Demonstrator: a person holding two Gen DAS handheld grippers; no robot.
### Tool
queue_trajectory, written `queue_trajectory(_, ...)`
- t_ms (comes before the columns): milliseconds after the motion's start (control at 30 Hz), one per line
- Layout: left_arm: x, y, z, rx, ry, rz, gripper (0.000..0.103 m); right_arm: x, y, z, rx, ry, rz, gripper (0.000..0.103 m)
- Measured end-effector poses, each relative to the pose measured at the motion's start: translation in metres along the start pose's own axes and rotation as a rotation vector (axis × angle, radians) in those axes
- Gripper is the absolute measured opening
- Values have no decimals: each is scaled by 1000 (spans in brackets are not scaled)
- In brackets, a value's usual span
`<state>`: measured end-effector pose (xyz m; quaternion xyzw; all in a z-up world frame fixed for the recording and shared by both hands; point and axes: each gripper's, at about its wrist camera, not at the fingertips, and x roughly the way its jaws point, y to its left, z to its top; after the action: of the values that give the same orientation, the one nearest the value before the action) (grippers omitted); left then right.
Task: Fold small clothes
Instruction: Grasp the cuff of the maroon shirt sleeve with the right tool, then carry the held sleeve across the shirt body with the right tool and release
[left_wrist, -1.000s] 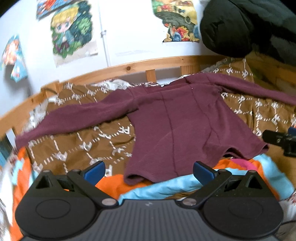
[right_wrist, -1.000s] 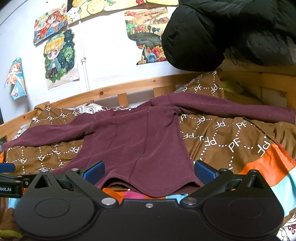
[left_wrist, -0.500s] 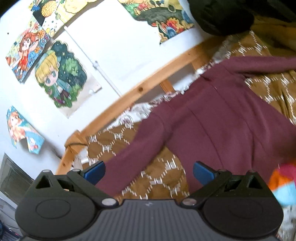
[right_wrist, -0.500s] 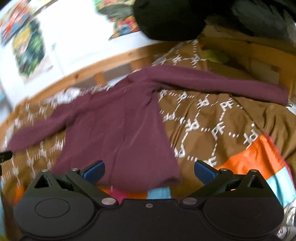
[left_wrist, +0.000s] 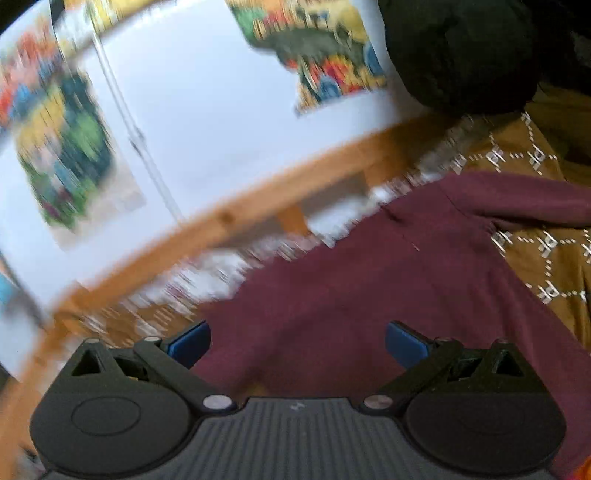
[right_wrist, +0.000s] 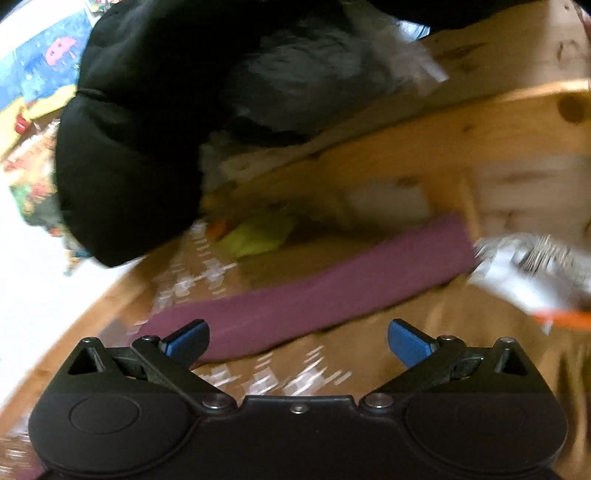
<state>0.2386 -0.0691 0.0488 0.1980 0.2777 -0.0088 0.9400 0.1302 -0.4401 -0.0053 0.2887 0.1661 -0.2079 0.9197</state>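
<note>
the maroon top (left_wrist: 388, 295) lies spread flat on the brown patterned blanket (left_wrist: 535, 254) of the bed, its body just ahead of the left hand-held gripper (left_wrist: 297, 341), whose blue fingers are spread wide with nothing between them. the right hand-held gripper (right_wrist: 298, 339) is spread just as wide and empty, facing the top's right sleeve (right_wrist: 314, 291), which stretches out toward the wooden bed frame (right_wrist: 480, 147) near a black jacket (right_wrist: 140, 129). both views are smeared by motion, so exact edges are hard to read. no fold looks started. the likely trouble from here: closing on the sleeve while it sits flush on the blanket could pinch the blanket along with it, dragging the bedding and rumpling the top. a grab made mid-swing could also land off the cuff, so the sleeve folds crooked or slips free.
</note>
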Motion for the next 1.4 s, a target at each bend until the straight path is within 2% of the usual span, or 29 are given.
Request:
queue_trajectory(100,37,-1,-17,-38,70,-90,102,21,-22,8,-29,-79,-46,102)
queue_trajectory(167,54,0,-24,-54,75,-125,102,35,-37,11,-14,-129,-125,102)
queue_trajectory(333,95,-2,-26,-115,57,-166,102,66,-75,14,172,-124,-259,82)
queue_trajectory(400,111,-3,-24,-143,66,-185,102,72,-77,16,183,-136,-279,72)
queue_trajectory(433,116,-2,-24,-151,71,-197,102,75,-75,18,165,-141,-275,70)
queue_trajectory(467,123,-1,-24,-159,76,-211,102,77,-74,21,152,-149,-275,66)
queue_trajectory(533,131,2,-26,-182,77,-230,102,80,-70,26,131,-155,-275,40)
queue_trajectory(567,135,3,-27,-200,78,-235,102,81,-67,28,116,-148,-275,10)
queue_trajectory(633,140,7,-28,-234,68,-247,102,76,-45,35,79,-151,-277,11)
queue_trajectory(700,139,15,-29,-257,42,-278,102,61,-11,36,-47,-191,-256,10)
queue_trajectory(767,134,27,-29,-275,13,-293,102,45,43,37,-220,-243,-190,10)
queue_trajectory(833,127,42,-31,-307,-1,-288,102,33,88,37,-323,-276,-94,10)
queue_trajectory(933,113,72,-38,-375,-19,-292,102,17,161,22,-457,-294,120,10)
queue_trajectory(1033,100,106,-51,-447,-43,-271,102,2,222,-11,-560,-283,353,10)
queue_trajectory(1100,90,127,-62,-503,-68,-272,102,0,255,-43,-599,-210,498,10)
queue_trajectory(1167,81,145,-71,-559,-71,-259,102,-7,277,-78,-667,-133,602,10)
queue_trajectory(1267,71,159,-84,-581,-78,-251,102,-17,290,-125,-755,-41,680,10)
queue_trajectory(1400,60,164,-91,-575,-76,-237,102,-28,291,-176,-856,95,709,10)
